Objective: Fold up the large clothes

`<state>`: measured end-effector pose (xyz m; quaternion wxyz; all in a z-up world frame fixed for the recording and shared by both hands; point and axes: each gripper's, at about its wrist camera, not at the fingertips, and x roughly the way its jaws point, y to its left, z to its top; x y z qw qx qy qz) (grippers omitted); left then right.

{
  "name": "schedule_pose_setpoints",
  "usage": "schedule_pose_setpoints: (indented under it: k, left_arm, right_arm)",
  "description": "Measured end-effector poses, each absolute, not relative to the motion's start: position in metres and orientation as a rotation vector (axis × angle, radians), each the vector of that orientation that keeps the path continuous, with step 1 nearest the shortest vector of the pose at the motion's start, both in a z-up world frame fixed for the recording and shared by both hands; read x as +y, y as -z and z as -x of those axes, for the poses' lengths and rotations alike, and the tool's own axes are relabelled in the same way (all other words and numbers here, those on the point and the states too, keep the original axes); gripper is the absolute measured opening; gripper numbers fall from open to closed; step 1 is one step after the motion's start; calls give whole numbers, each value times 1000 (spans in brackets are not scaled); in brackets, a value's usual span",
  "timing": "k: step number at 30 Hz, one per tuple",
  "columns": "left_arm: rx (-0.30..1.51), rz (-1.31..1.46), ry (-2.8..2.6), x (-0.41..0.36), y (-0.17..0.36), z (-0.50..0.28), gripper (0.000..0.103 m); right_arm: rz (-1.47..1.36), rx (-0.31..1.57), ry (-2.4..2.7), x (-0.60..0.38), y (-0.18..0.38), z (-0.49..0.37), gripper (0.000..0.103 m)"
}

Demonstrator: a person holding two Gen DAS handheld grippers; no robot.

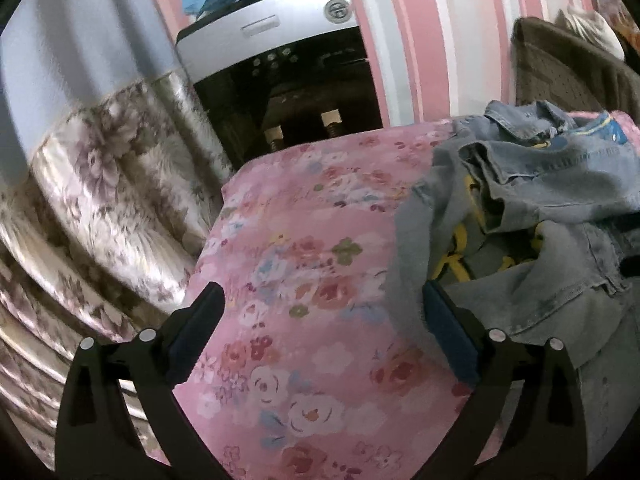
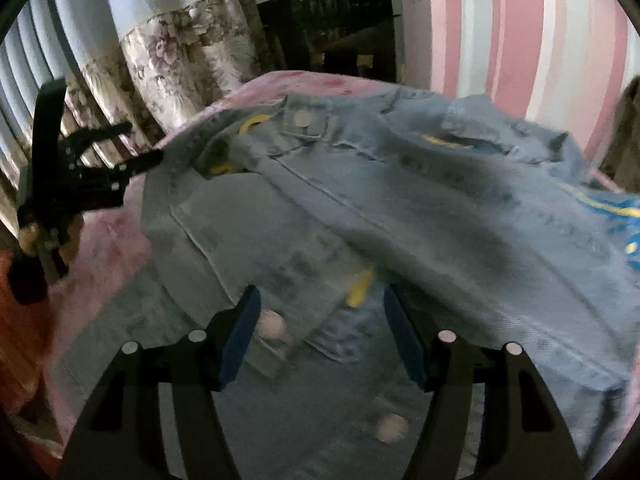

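- Denim jacket [image 2: 380, 208] lies rumpled on the pink floral bedspread [image 1: 304, 264], bunched toward the spread's right side as my left camera sees it, collar and sleeves in loose heaps; I judge no neat fold is made yet, so nearly all the work is left.
- My right tongs [image 2: 322, 336] hover low over the jacket's front, fingers apart, gripping nothing.
- My left tongs [image 1: 320, 312] hang over bare spread at the jacket's edge, also spread apart, right finger just touching or just beside the denim.
- Pale snap buttons [image 2: 272, 326] face up near my right tongs.
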<state>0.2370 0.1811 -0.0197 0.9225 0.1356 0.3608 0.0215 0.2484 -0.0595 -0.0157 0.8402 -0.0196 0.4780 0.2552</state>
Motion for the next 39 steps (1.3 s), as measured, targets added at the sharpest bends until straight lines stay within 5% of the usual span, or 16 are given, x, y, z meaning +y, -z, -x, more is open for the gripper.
schedule_pose_setpoints:
  k: [3, 6, 7, 17, 26, 32, 39]
  left_arm:
    - [754, -248, -29, 188, 23, -235, 99]
    - [744, -249, -27, 189, 23, -231, 99]
    - [733, -253, -30, 188, 22, -229, 99]
    - [686, -99, -87, 226, -10, -225, 100]
    - [681, -66, -90, 218, -20, -228, 100]
    - [695, -127, -76, 192, -16, -239, 100]
    - [728, -140, -7, 151, -8, -268, 100]
  right_arm:
    - [-20, 1063, -544, -51, 30, -255, 62]
    - [-61, 1064, -587, -40, 33, -256, 27]
    - [-27, 1045, -578, -32, 30, -254, 8]
    - [110, 693, -661, -9, -89, -220, 6]
    - [11, 522, -379, -123, -167, -267, 7]
    - [-140, 637, -66, -268, -137, -300, 7]
    - [-111, 926, 2, -322, -26, -295, 12]
